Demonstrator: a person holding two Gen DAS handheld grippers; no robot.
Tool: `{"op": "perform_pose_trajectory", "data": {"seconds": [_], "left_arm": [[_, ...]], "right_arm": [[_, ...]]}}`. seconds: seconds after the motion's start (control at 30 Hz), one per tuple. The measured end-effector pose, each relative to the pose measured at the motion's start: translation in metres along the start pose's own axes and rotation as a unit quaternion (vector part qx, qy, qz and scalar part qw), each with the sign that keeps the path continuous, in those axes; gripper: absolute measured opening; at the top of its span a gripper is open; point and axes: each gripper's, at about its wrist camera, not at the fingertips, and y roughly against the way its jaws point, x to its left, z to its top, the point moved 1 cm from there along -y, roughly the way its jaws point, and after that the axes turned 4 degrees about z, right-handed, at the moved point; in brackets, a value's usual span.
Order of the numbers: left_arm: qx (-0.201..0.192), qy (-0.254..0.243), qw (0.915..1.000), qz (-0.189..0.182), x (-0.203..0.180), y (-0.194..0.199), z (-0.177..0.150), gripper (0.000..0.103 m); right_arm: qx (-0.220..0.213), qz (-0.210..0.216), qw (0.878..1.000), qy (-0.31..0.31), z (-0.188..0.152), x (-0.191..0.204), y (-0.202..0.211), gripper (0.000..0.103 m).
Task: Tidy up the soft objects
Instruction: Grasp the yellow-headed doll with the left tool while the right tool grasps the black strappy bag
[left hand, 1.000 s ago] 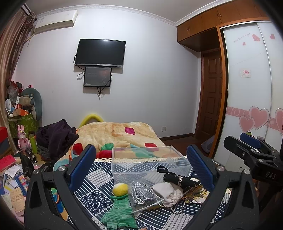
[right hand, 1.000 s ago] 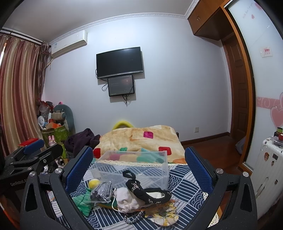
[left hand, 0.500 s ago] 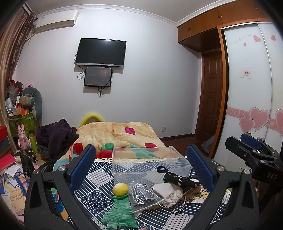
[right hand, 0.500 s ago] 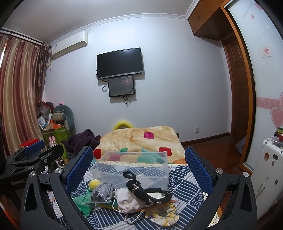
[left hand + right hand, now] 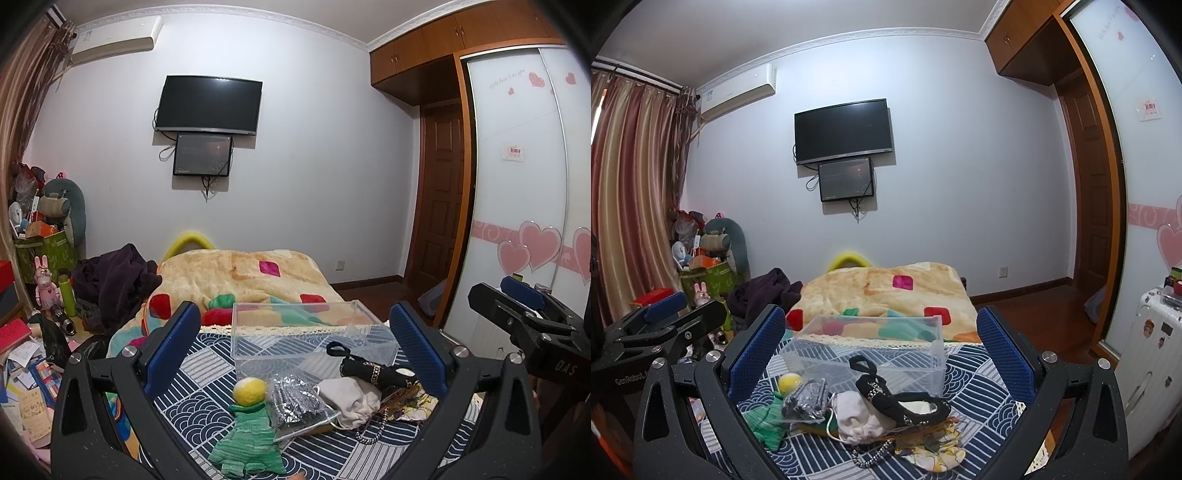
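Observation:
A clear plastic box [image 5: 306, 334] [image 5: 875, 350] stands empty on the blue patterned bed cover. In front of it lie a green knitted doll with a yellow head [image 5: 247, 432] [image 5: 768, 421], a clear bag of grey cloth [image 5: 297, 404] [image 5: 805, 400], a white pouch [image 5: 351, 400] [image 5: 857, 417], a black shoe [image 5: 373, 371] [image 5: 905, 402] and a yellow floral cloth [image 5: 938, 448]. My left gripper [image 5: 295, 347] is open and empty above the pile. My right gripper [image 5: 879, 343] is open and empty too. Each gripper shows at the other view's edge.
A beige blanket with coloured squares [image 5: 240, 277] covers the far bed. Dark clothes [image 5: 114, 280] lie at its left. Clutter and toys [image 5: 44, 266] fill the left floor. A white suitcase [image 5: 1152, 354] and a wardrobe [image 5: 517, 184] stand at the right.

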Motion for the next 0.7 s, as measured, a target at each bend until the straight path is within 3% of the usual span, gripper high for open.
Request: {"op": "perform_pose_trajectory", "data": {"seconds": [0.2, 0.4, 0.43, 0.53, 0.7], "left_arm": [[0.047, -0.002, 0.9987, -0.017, 0.005, -0.019, -0.018, 0.103], [0.115, 0.02, 0.9928, -0.027, 0.018, -0.051, -0.049, 0.103], [0.129, 0.028, 0.991, -0.023, 0.022, -0.059, -0.054, 0.102], [0.155, 0.041, 0.9871, -0.005, 0.031, -0.075, -0.064, 0.084], [0.168, 0.037, 0.9844, 0.036, 0.045, -0.097, -0.074, 0.081]], "right_arm": [[0.018, -0.011, 1.0, 0.007, -0.01, -0.004, -0.008, 0.103], [0.085, 0.006, 0.996, -0.007, -0.035, -0.015, -0.032, 0.103], [0.096, 0.009, 0.995, -0.011, -0.04, -0.017, -0.037, 0.103], [0.129, 0.009, 0.991, -0.018, -0.053, -0.021, -0.051, 0.102], [0.165, 0.032, 0.985, -0.042, -0.066, -0.03, -0.064, 0.094]]}}
